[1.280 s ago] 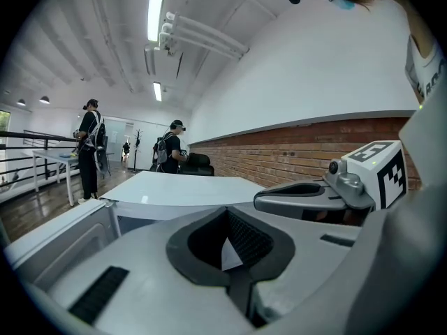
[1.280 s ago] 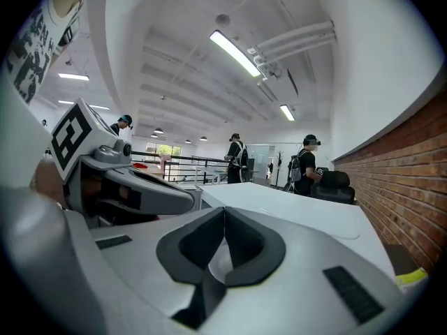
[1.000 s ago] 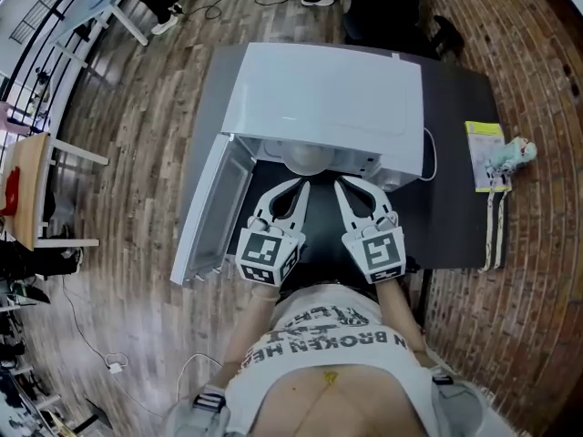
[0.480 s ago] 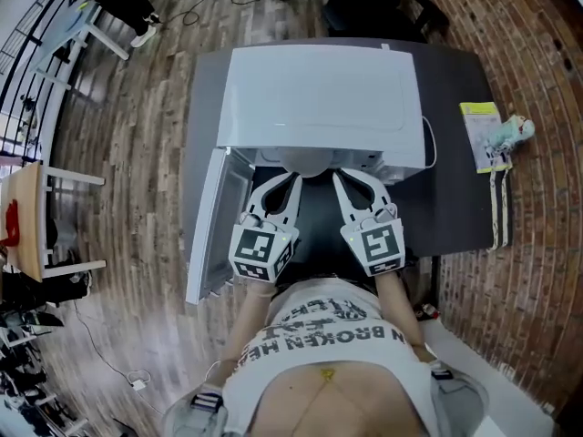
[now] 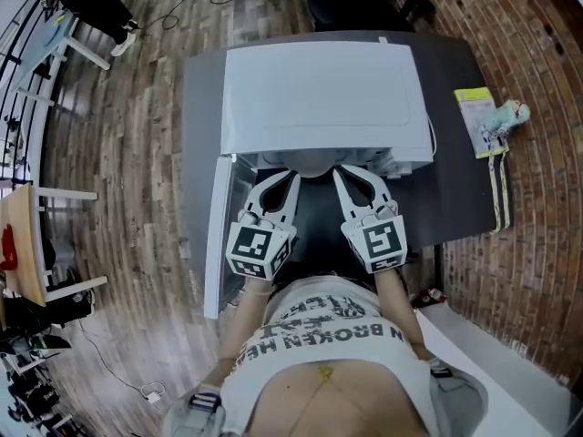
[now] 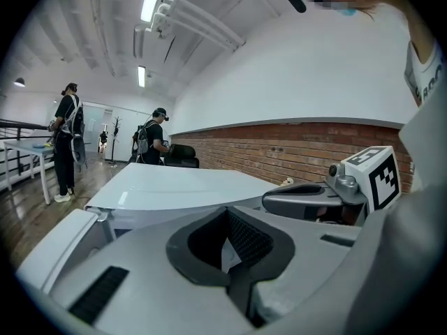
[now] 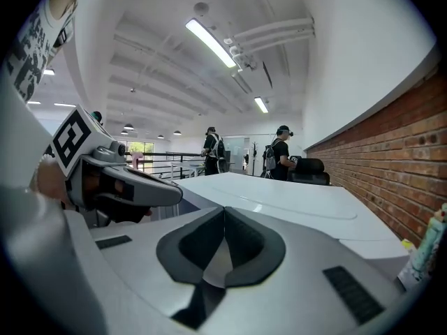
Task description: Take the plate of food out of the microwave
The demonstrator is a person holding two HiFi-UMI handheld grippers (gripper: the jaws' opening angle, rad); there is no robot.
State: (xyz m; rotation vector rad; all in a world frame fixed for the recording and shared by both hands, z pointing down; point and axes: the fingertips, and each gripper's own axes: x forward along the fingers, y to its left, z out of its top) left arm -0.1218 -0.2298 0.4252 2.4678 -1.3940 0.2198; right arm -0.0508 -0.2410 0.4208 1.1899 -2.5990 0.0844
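My left claw [image 5: 281,182] and right claw [image 5: 348,177] are pinched shut on opposite edges of the plate [image 5: 310,163] — it sits at the microwave [image 5: 319,98] mouth — so it should come out level.

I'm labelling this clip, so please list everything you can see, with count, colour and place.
microwave: one, white, on the table
door: one, white, swung open at the microwave's left
plate: one, white, in the microwave's opening
table: one, dark grey, under the microwave
booklet: one, yellow-green, on the table's right edge
small item: one, pale green, beside the booklet
people: two, dark clothes, far back in the room
left gripper: one, grey-white, shut on the plate's left rim
right gripper: one, grey-white, shut on the plate's right rim
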